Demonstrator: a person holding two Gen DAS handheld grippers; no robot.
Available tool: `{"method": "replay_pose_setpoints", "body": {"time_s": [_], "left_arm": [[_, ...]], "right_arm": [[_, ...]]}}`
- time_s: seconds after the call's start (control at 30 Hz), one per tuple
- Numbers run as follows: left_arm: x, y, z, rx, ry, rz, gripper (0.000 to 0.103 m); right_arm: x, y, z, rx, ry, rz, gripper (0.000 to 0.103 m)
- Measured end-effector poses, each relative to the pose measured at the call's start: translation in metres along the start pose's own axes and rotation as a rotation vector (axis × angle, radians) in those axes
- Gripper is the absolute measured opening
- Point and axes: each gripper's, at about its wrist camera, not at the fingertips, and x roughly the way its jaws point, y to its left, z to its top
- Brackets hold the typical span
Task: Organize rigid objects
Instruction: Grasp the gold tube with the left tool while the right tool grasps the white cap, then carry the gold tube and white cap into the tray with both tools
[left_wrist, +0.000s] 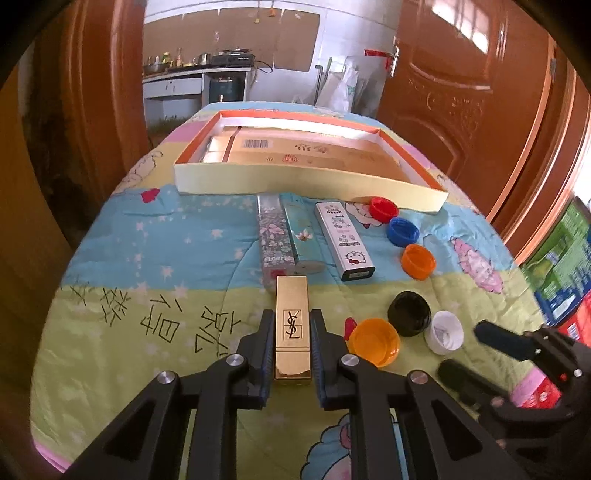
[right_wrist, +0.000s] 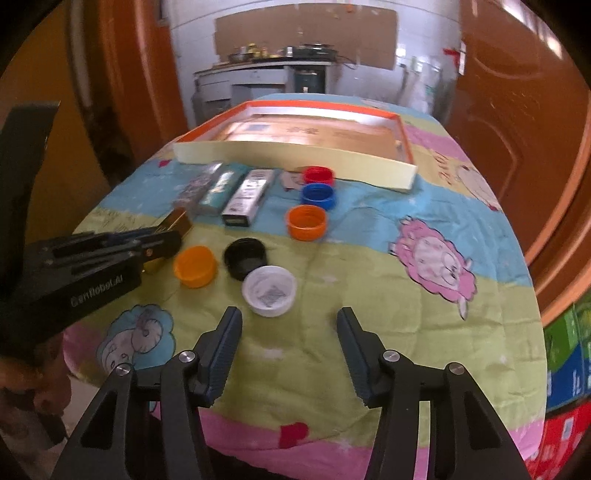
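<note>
A table is covered with a cartoon-print quilt (left_wrist: 155, 236). At the far end of it lies a wide shallow tray (left_wrist: 306, 181) with orange rim and cream walls, and flat golden boxes lie inside it.

Just near of the tray, 3 long boxes lie side by side: a floral box (left_wrist: 273, 236) on the left, a teal box (left_wrist: 301, 232) in the middle, and a white cat-print box (left_wrist: 345, 242) on the right.

To the right of them 3 caps make a row going nearer: a red cap (left_wrist: 384, 208), a blue cap (left_wrist: 402, 230), an orange cap (left_wrist: 418, 261). Nearer again are a yellow-orange cap (left_wrist: 375, 341), a black cap (left_wrist: 409, 313) and a white cap (left_wrist: 444, 331), close together.

The left gripper (left_wrist: 291, 354) is closed on a gold lipstick case (left_wrist: 291, 325), which lies on the quilt just near of the floral and teal boxes; both pads press its long sides.

The right gripper (right_wrist: 290, 354) is about half open with nothing between its fingers. It hovers over the bare quilt, and the white cap is just beyond its left finger (right_wrist: 223, 350).
</note>
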Motion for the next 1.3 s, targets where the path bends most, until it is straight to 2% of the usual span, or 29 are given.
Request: {"method": "replay_pose_setpoints", "body": {"time_s": [0.13, 0.17, 0.2, 0.23, 0.4, 0.63, 0.83, 1.03, 1.13, 1.3], "left_arm": [[-0.003, 0.001, -0.002, -0.004, -0.007, 0.006, 0.018], [-0.004, 0.001, -0.003, -0.002, -0.01, 0.008, 0.018], [-0.005, 0.001, -0.003, -0.001, -0.013, 0.01, 0.018], [-0.006, 0.002, -0.004, -0.001, -0.018, 0.011, 0.018], [-0.021, 0.01, -0.005, -0.016, -0.047, 0.002, 0.018], [-0.06, 0.005, 0.011, 0.027, -0.085, 0.032, 0.018], [-0.092, -0.01, 0.042, 0.047, -0.115, 0.001, 0.018], [-0.111, -0.019, 0.079, 0.067, -0.13, -0.05, 0.018], [-0.102, -0.019, 0.102, 0.083, -0.132, -0.053, 0.018], [-0.068, -0.013, 0.134, 0.114, -0.13, -0.026, 0.018]], "right_arm": [[0.009, 0.005, 0.005, -0.049, -0.012, -0.014, 0.054], [0.01, 0.005, 0.007, -0.057, -0.012, -0.01, 0.05], [0.01, 0.004, 0.008, -0.061, -0.011, 0.001, 0.031], [0.011, 0.004, 0.009, -0.061, -0.01, 0.012, 0.03], [0.003, 0.002, 0.006, -0.061, -0.009, 0.024, 0.03], [-0.034, -0.005, 0.018, -0.07, -0.09, -0.014, 0.03], [-0.078, -0.014, 0.06, -0.107, -0.175, -0.044, 0.03], [-0.116, -0.026, 0.115, -0.101, -0.238, 0.013, 0.03], [-0.108, -0.04, 0.134, -0.032, -0.235, 0.118, 0.03], [-0.063, -0.061, 0.165, 0.019, -0.198, 0.113, 0.03]]}}
